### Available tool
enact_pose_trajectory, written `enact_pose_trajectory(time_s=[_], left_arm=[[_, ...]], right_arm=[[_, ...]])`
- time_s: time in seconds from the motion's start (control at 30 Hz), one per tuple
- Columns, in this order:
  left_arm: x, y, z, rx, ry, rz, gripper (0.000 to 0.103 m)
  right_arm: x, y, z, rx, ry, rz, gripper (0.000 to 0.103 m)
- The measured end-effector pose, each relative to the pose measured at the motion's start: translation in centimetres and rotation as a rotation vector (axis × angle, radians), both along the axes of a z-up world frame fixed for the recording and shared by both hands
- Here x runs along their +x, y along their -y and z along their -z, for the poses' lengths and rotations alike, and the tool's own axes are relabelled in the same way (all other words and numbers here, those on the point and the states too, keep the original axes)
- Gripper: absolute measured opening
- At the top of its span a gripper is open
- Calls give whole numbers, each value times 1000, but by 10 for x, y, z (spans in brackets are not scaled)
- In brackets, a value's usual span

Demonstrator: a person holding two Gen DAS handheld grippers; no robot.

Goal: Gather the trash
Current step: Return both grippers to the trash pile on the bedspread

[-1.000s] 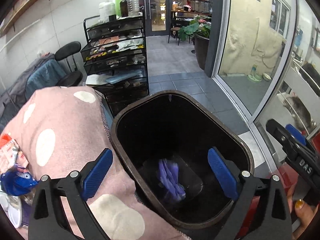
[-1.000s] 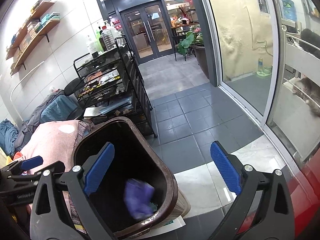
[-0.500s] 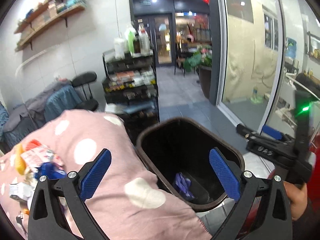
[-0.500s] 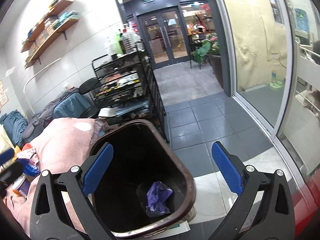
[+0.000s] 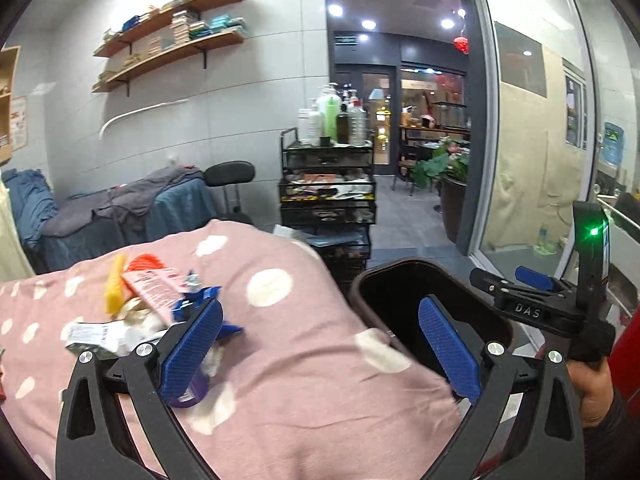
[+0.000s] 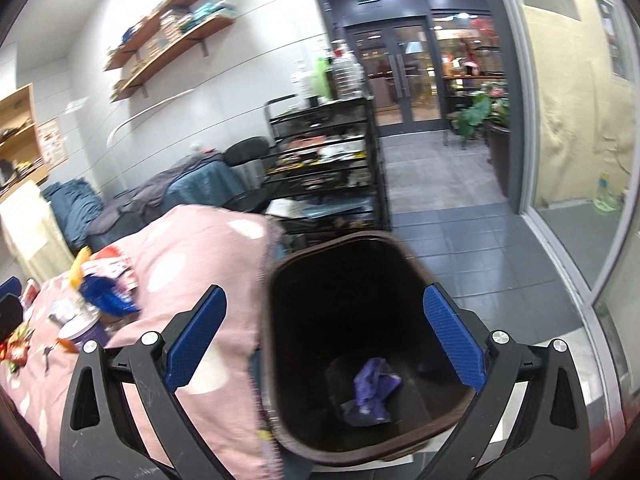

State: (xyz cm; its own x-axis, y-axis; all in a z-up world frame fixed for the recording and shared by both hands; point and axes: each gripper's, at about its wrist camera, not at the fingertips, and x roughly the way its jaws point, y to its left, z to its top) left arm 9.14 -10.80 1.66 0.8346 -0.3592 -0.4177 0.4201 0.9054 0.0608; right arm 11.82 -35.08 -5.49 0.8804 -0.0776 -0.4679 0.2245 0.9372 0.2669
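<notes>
A dark brown trash bin (image 6: 404, 252) stands on the floor against the table's right end, with a crumpled purple wrapper (image 6: 374, 390) at its bottom. It also shows in the left wrist view (image 5: 400, 270). A heap of wrappers (image 5: 148, 304) and a purple-and-white cup (image 6: 82, 330) lie on the pink dotted tablecloth (image 5: 304, 360). My left gripper (image 5: 320, 348) is open and empty above the cloth, right of the heap. My right gripper (image 6: 324, 340) is open and empty above the bin; it also shows in the left wrist view (image 5: 520, 292).
A black wire cart (image 5: 328, 196) with bottles on top stands behind the bin. A chair draped with clothes (image 5: 168, 204) is beyond the table. A glass wall (image 6: 580, 120) runs along the right, with grey tiled floor (image 6: 460, 248) between.
My left gripper has swung left and up from over the bin to over the tablecloth, bringing the wrapper heap into view. My right gripper has lifted and turned left, still over the bin.
</notes>
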Motion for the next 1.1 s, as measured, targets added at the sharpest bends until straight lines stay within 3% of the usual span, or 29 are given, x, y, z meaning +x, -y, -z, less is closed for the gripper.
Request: enact_pose_trajectory(time_s=[0.43,0.93,1.1], left_arm=[[-2,-83,12,-27,-50,-183,98],[-2,-183,35,-85,-149,-387,97],[3,-214,46,-155,-219,-415,95]], right_arm=[[24,-93,-10,6,-20,-312,97],[42,-182,-12,1,-64,-574,97],[55,-203,-8,-8,-98,-635,97]])
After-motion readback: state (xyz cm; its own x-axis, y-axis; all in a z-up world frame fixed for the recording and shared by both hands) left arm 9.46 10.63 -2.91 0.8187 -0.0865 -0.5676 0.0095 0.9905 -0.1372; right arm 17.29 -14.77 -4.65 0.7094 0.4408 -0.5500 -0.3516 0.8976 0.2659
